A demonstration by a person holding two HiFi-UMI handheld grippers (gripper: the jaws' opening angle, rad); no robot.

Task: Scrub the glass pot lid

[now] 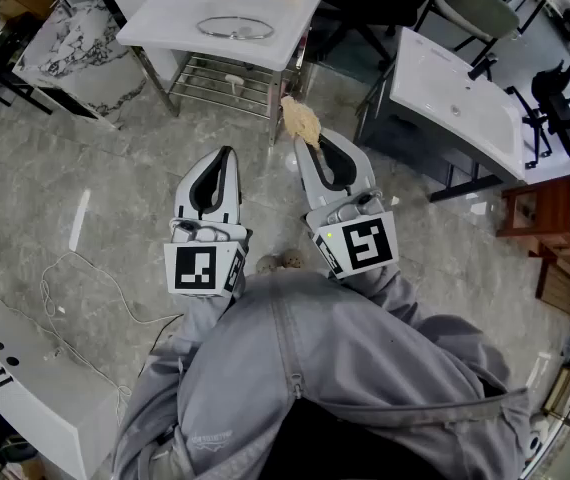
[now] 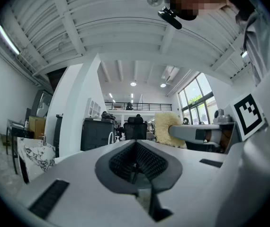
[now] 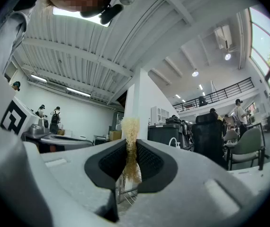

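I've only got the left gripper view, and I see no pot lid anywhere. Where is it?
Observer: The lid lies flat on the white table ahead, apart from both the left gripper and the right gripper.
Operator: Is the right one really clamped on that fluffy scrubber?
Observer: Yes. In the right gripper view its jaws press on the scrubber from both sides, with the tuft sticking out past the tips.
Operator: What's under that table top?
Observer: A wire shelf. Whatever lies on it is too small to tell.
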